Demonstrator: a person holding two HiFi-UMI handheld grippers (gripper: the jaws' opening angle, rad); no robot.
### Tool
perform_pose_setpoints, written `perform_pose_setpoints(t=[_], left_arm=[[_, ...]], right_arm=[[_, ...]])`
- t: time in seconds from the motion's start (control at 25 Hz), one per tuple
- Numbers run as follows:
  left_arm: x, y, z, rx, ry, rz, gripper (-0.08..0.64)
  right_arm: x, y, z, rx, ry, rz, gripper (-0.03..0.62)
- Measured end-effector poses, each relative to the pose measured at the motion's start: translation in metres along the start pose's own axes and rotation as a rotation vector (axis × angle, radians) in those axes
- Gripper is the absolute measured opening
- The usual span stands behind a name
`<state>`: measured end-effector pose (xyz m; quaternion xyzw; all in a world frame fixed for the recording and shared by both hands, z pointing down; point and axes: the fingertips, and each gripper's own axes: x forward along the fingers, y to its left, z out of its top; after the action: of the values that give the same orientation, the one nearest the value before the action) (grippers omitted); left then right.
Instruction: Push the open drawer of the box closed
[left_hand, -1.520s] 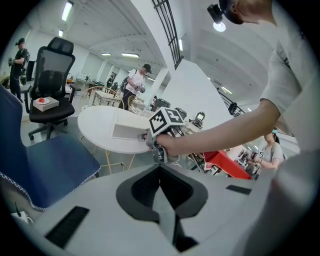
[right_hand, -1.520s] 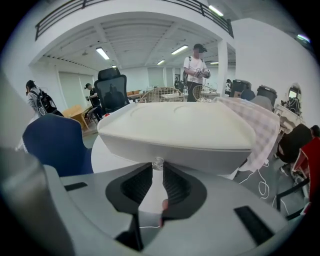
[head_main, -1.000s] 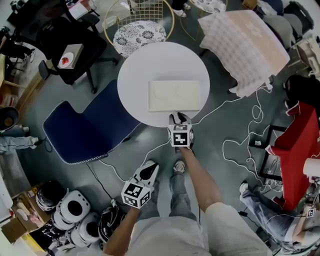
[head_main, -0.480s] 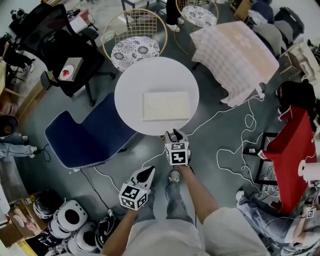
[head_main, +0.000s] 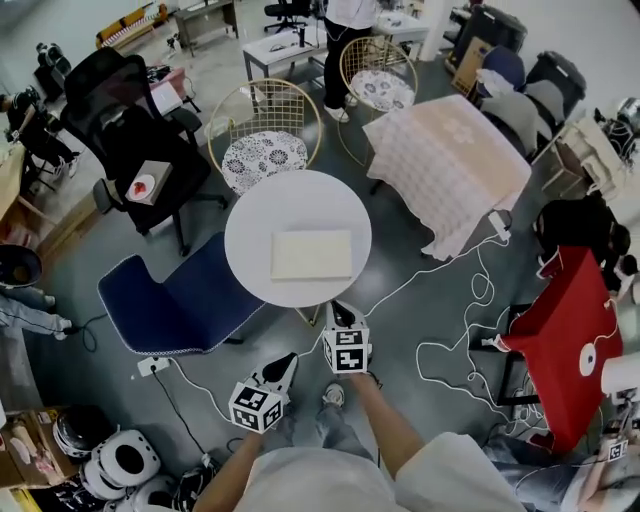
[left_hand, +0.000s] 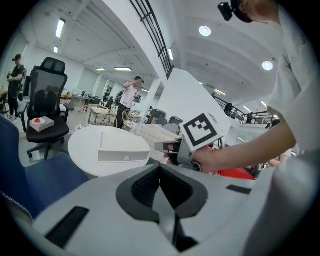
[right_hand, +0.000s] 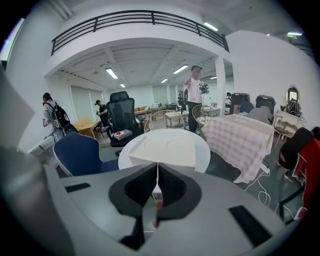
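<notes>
box (head_main: 312, 255): flat, cream, rectangular, matte. it lies near the centre of the round, smooth white desk (head_main: 250, 225), long side across. its edges read flush all round, with faint curved marks on its top.

right hand-held gripper (head_main: 341, 314): just off the desk's near rim, not touching it, pointing toward the box. its jaws have just closed to a thin seam, with nothing between the black pads.

left hand-held gripper (head_main: 284, 363): further out from the desk's near side. jaws narrow, pads together, empty.

around the desk, head view:
- navy padded chair (head_main: 170, 300) at its left
- gold wire chair (head_main: 265, 140) with a patterned round cushion behind it
- checked cloth (head_main: 450, 165) draped at its right rear
- thin white cable (head_main: 440, 265) looping over the grey floor at its right
</notes>
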<state>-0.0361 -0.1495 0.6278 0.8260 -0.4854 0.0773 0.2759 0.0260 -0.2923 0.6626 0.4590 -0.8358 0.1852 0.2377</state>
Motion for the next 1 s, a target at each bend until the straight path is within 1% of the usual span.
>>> perform_pose_setpoints(t=[0.2,0.32,0.44,0.64,0.84,1.0], left_arm=[[0.002,-0.013,0.013,0.018,-0.034,0.03,0.012],[0.007,-0.016,0.023,0.036,-0.055,0.047,0.012],[0.011,-0.026,0.032,0.06,-0.07,0.053,0.012],[0.012,-0.037,0.051,0.089,-0.122,0.072,0.012],[0.015,-0.046,0.055,0.105,-0.148,0.082,0.012],[0.01,-0.052,0.05,0.103,-0.153,0.088,0.012]], right_arm=[[-0.046,-0.012,0.008,-0.019,-0.062,0.01,0.017],[-0.063,-0.018,0.015,-0.016,-0.104,0.016,0.017],[-0.079,-0.023,0.012,-0.017,-0.118,0.023,0.017],[-0.097,-0.027,0.013,-0.018,-0.141,0.032,0.017],[-0.105,-0.027,0.017,-0.031,-0.166,0.052,0.017],[-0.116,-0.023,0.006,-0.04,-0.17,0.064,0.017]])
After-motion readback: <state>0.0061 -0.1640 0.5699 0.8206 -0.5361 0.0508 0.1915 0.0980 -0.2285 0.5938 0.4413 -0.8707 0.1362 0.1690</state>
